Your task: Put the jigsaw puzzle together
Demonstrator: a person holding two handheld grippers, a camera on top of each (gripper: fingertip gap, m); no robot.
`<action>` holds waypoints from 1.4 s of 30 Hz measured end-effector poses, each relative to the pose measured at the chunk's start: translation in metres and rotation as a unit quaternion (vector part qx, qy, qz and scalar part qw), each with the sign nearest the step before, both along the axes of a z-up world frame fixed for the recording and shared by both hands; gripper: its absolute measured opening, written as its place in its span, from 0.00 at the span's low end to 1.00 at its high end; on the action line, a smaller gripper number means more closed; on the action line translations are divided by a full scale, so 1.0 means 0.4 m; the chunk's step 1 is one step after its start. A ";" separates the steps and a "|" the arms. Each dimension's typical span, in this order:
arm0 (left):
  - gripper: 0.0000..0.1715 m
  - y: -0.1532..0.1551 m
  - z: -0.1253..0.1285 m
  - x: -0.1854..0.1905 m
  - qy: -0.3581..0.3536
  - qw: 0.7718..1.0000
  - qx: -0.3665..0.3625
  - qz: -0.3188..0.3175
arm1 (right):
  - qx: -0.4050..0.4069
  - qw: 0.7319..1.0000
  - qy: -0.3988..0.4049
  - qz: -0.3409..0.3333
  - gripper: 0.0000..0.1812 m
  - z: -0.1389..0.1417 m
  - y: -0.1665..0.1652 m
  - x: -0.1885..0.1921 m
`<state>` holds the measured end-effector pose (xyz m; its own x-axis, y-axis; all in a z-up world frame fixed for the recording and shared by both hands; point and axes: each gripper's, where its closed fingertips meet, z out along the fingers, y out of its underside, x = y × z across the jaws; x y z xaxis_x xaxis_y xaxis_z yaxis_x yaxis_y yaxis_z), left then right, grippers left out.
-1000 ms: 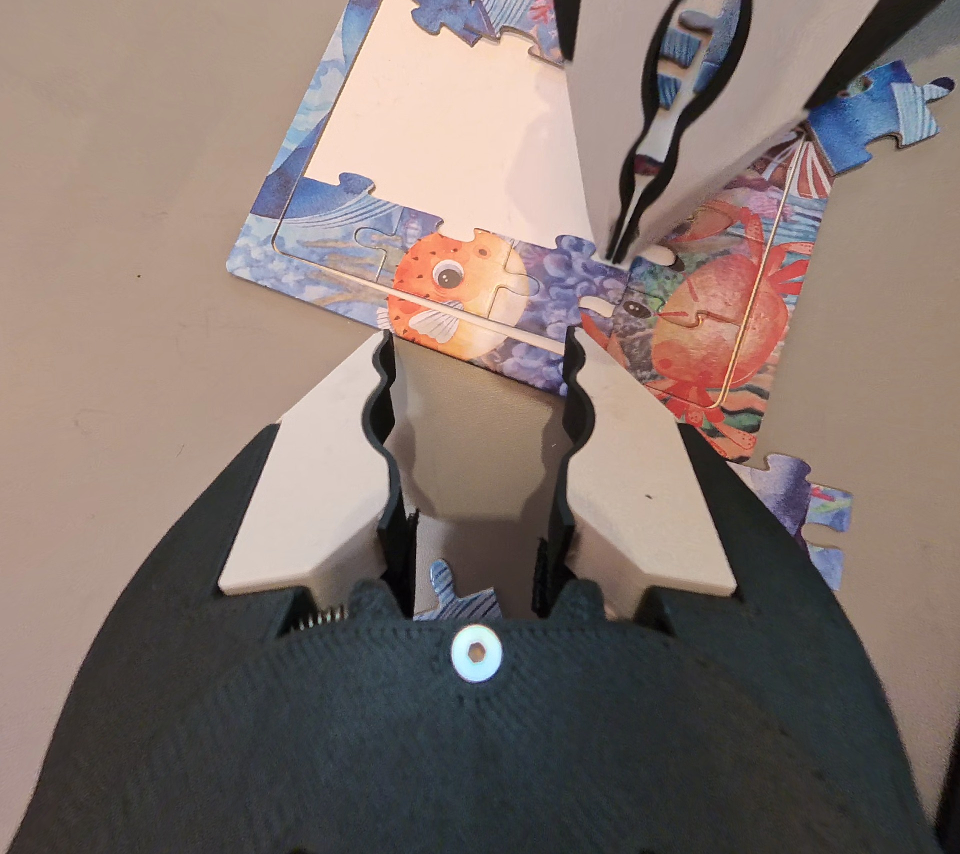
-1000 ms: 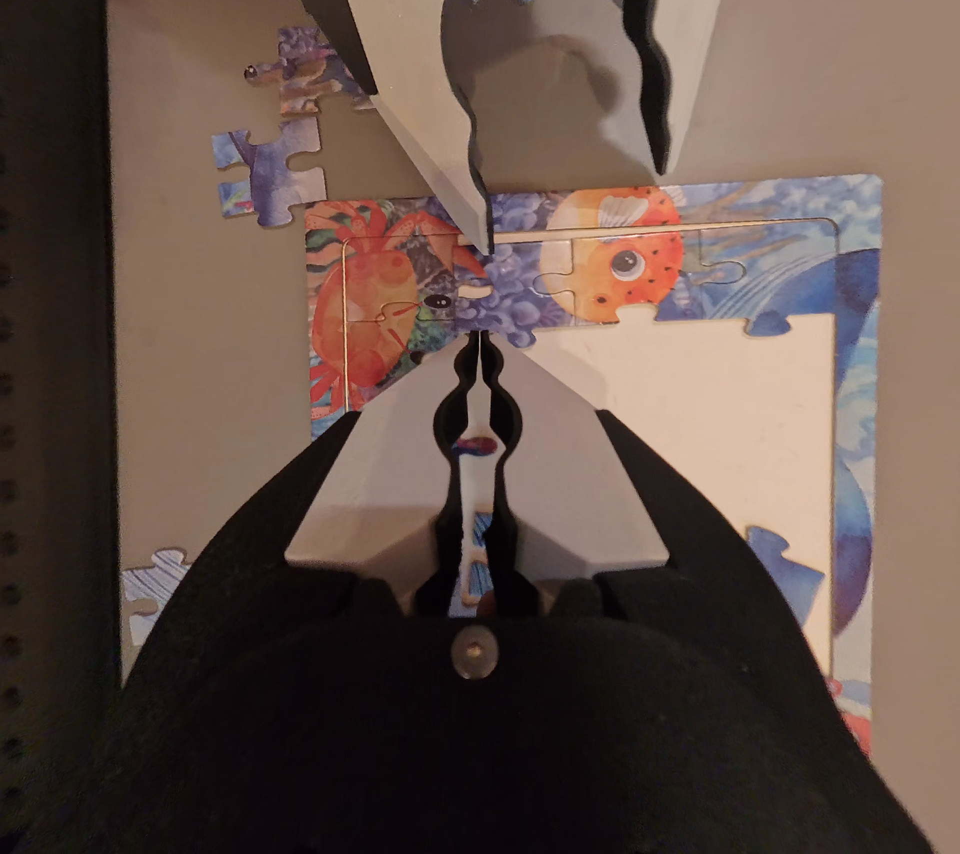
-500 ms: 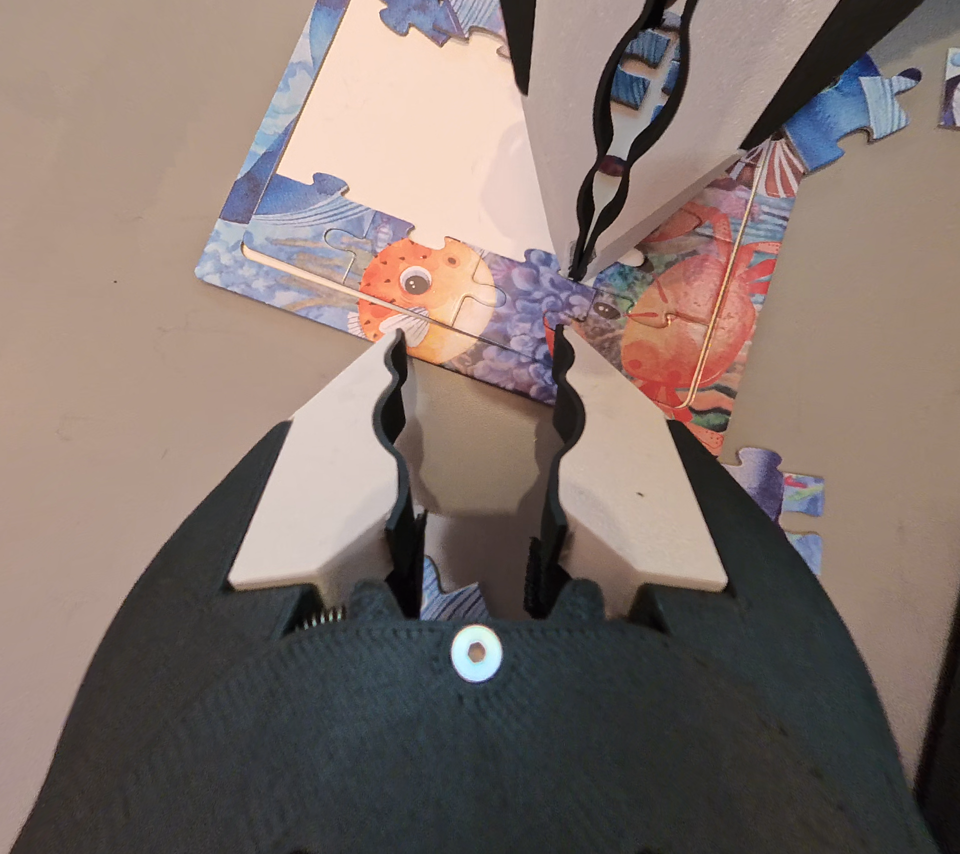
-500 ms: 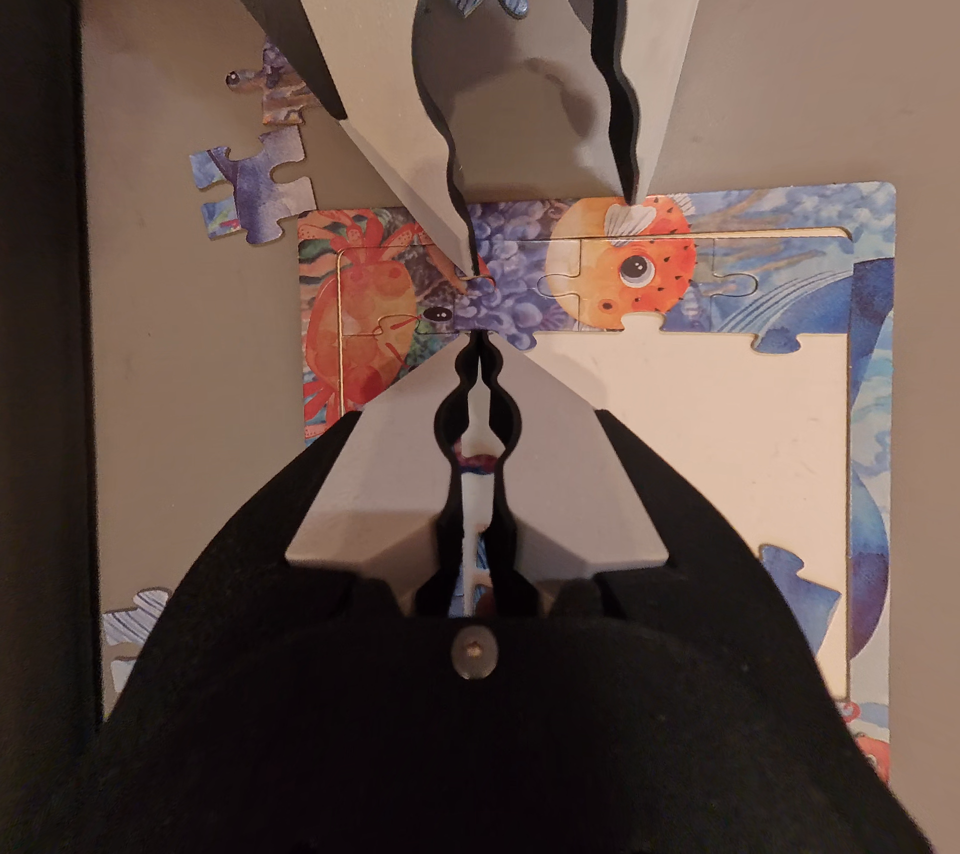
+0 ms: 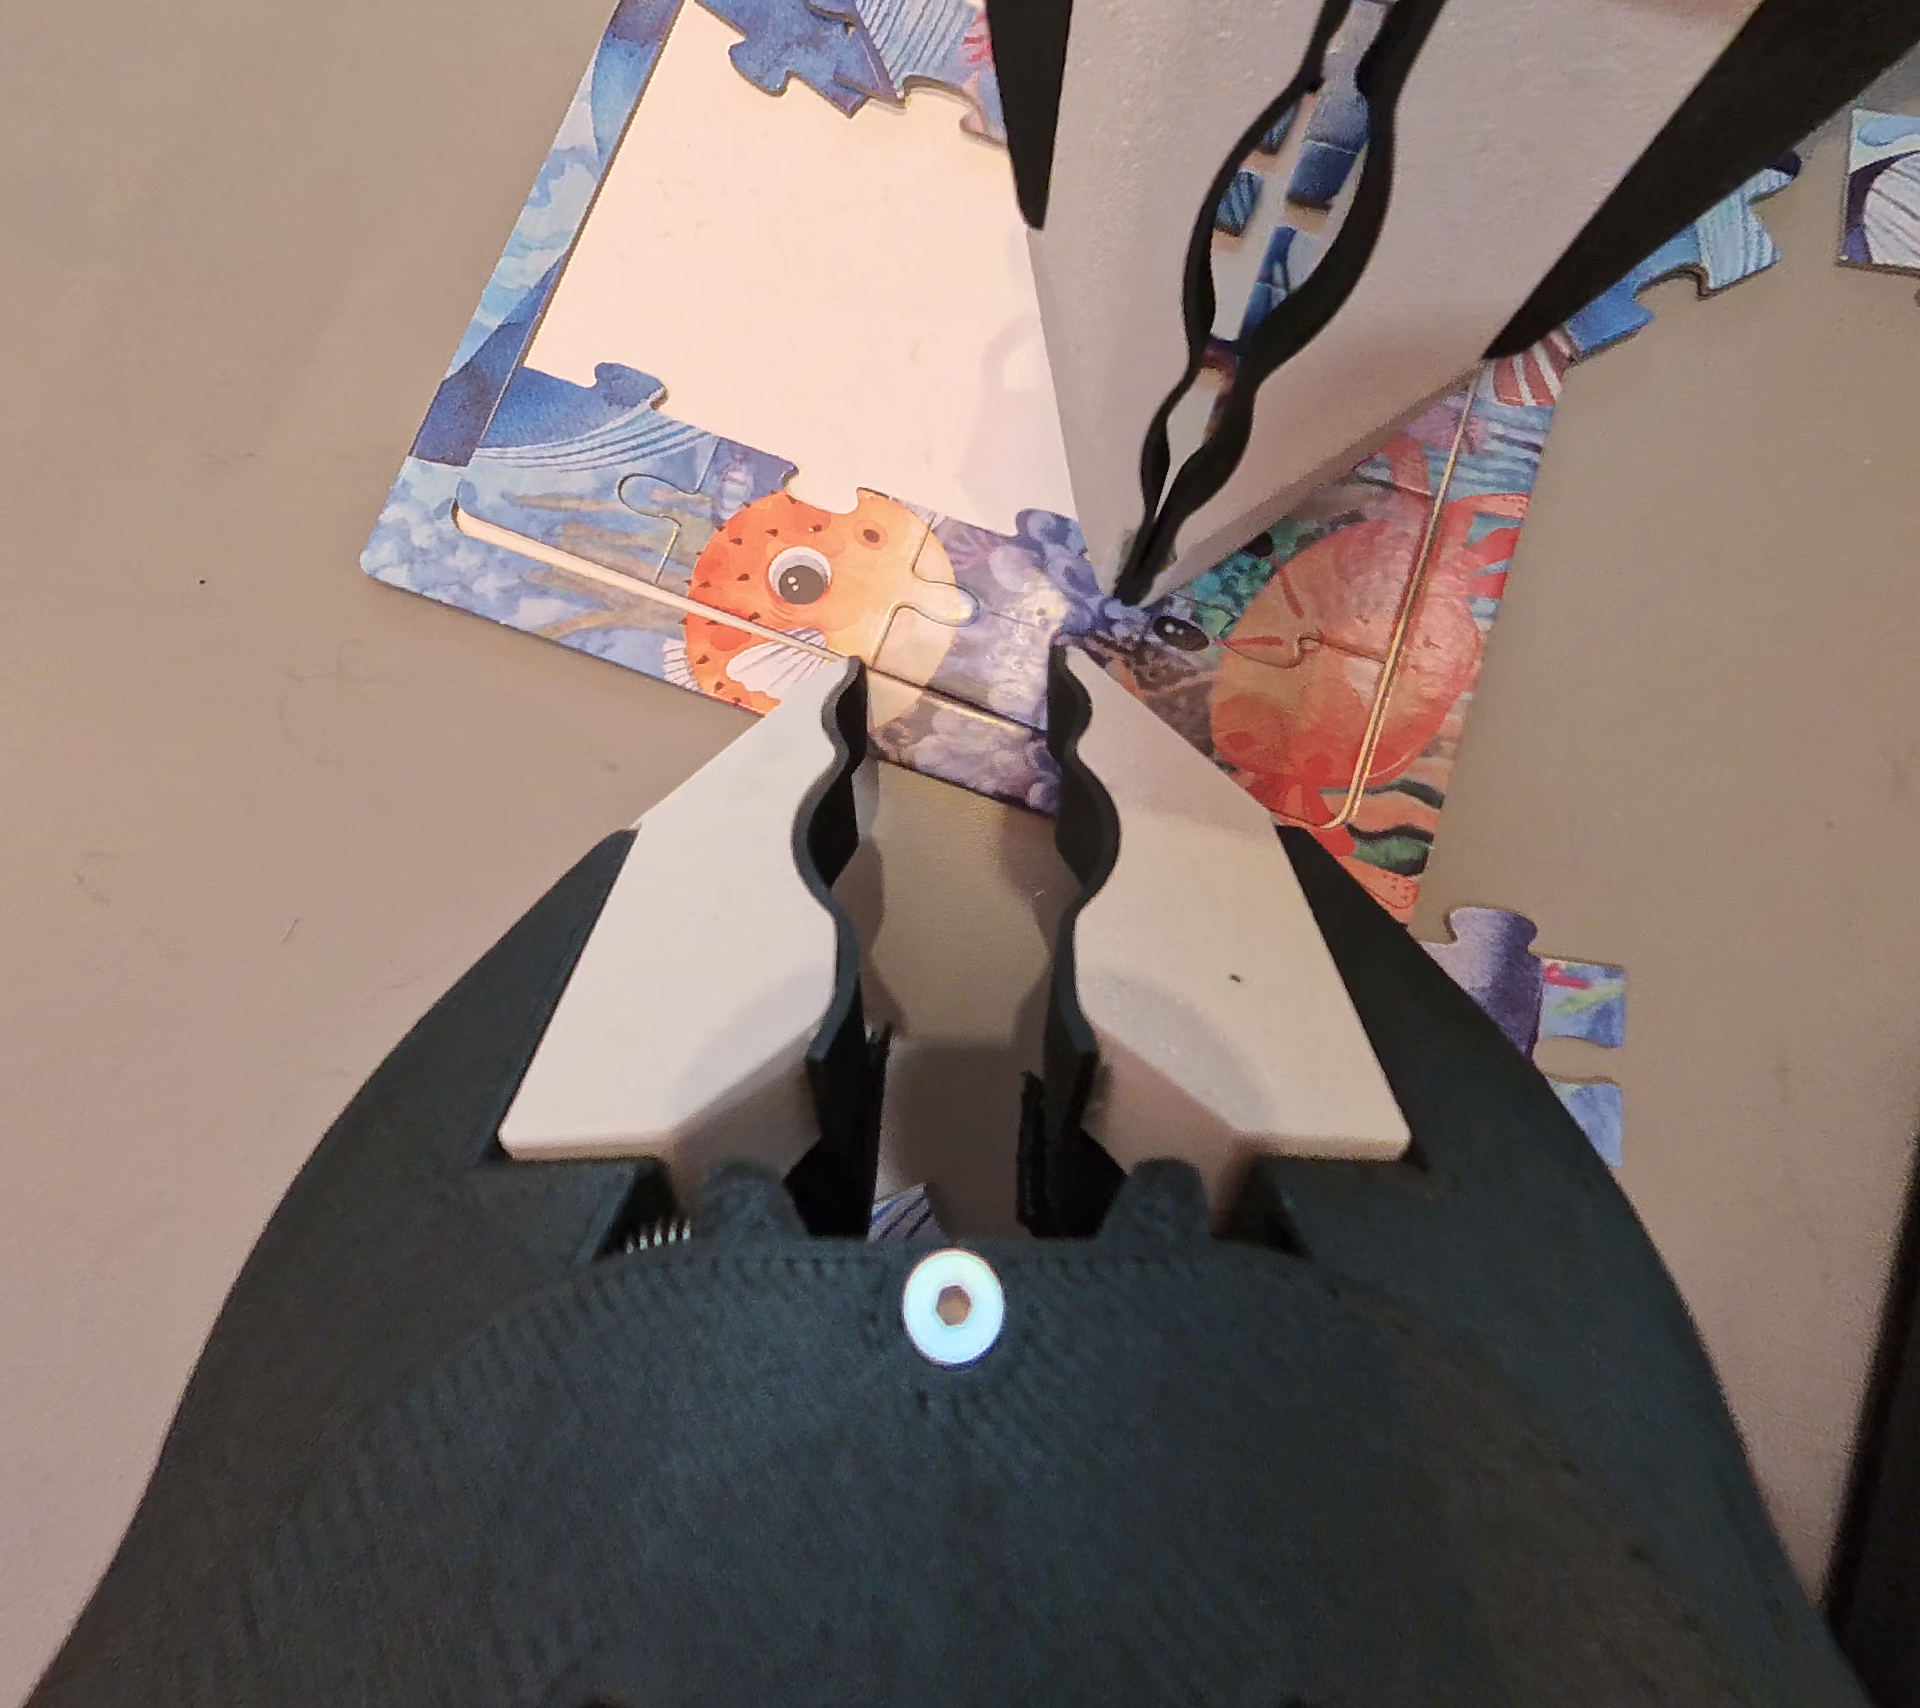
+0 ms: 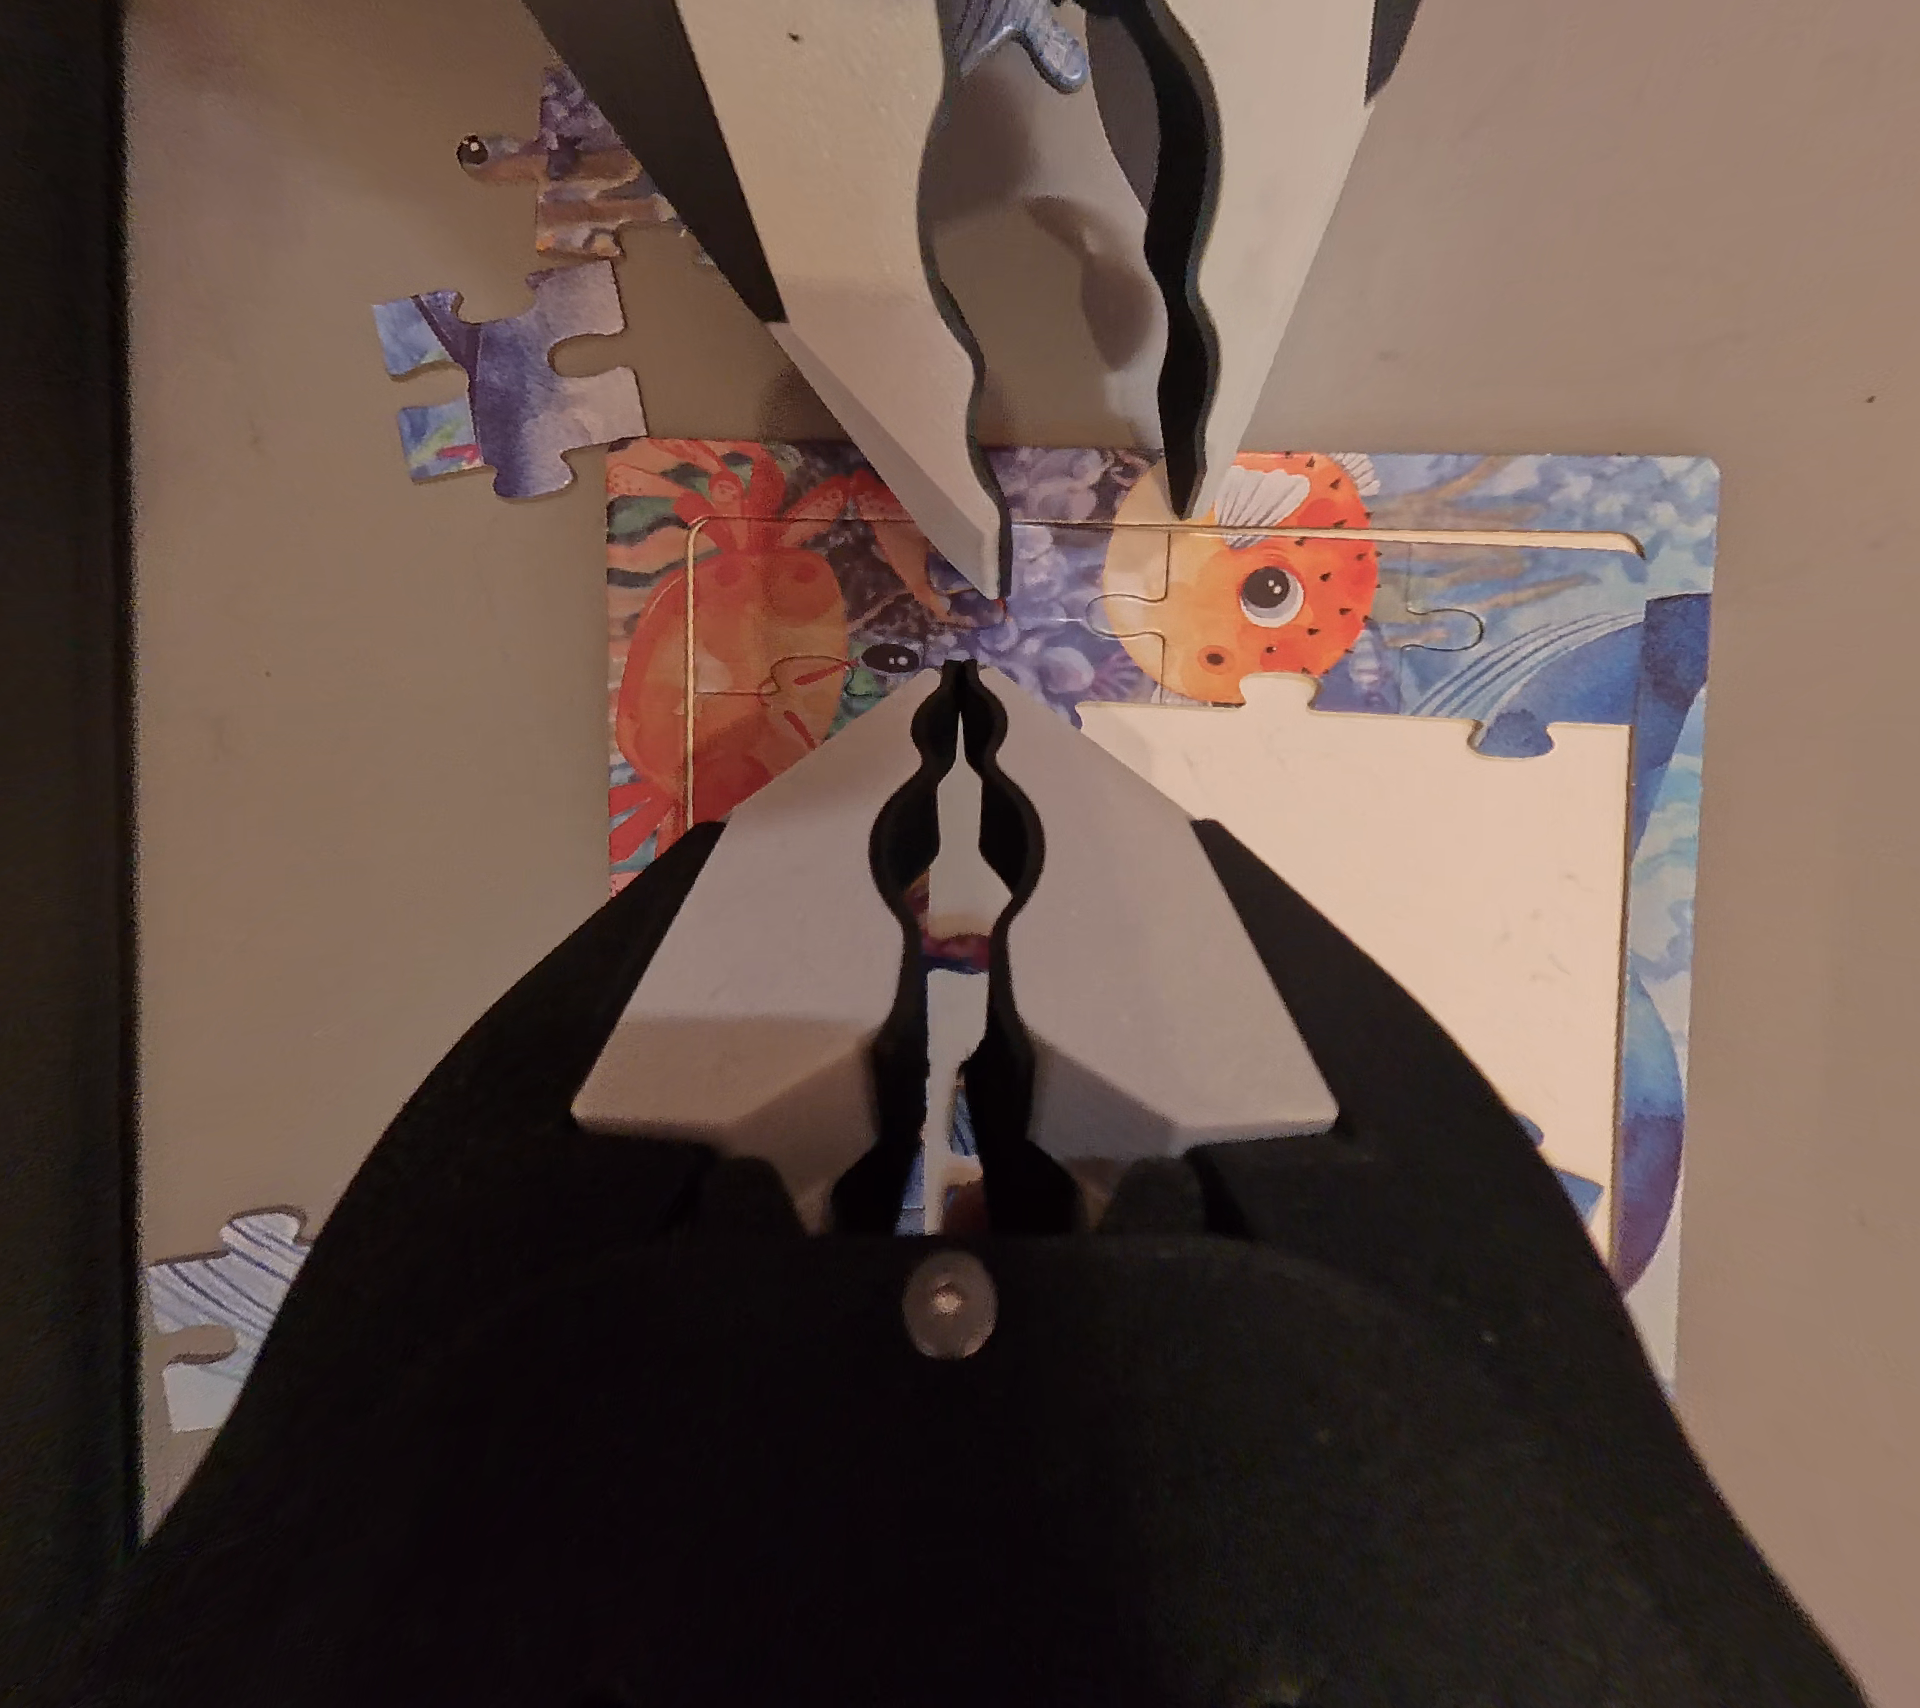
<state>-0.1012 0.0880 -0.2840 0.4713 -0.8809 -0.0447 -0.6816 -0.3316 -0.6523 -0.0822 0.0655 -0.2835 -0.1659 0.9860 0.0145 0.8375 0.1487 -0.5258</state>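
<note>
Jigsaw tray (image 6: 1673,827) lay flat on a beige tabletop (image 5: 208,204), its near row already filled with an orange pufferfish (image 6: 1262,609), purple coral and a red crab (image 6: 748,650); the cream middle of the tray stood bare.

In the right wrist view, the right gripper (image 6: 961,671) sat at centre, jaws pinched together with nothing visible between the tips, which pressed down at the seam between the crab and coral pieces. The left gripper (image 6: 1091,536) came in from 12 o'clock with its jaws parted and empty, one tip on the coral piece, the other on the tray's border by the pufferfish's fin.

Loose pieces lay on the tabletop: a purple one (image 6: 520,391) at 10 o'clock just off the tray corner, a pale blue one (image 6: 218,1295) at 8 o'clock. In the left wrist view, two joined blue pieces (image 5: 842,6) rested loose inside the tray at 12 o'clock.

Judging by this, the step was seating the coral piece flush. Next would likely call for lifting both grippers clear and fetching a loose piece.
</note>
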 end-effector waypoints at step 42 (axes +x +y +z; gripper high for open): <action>0.08 -0.059 0.000 0.004 0.011 0.997 0.046 -0.068 | 0.039 0.999 0.031 0.017 0.00 -0.002 -0.005 -0.013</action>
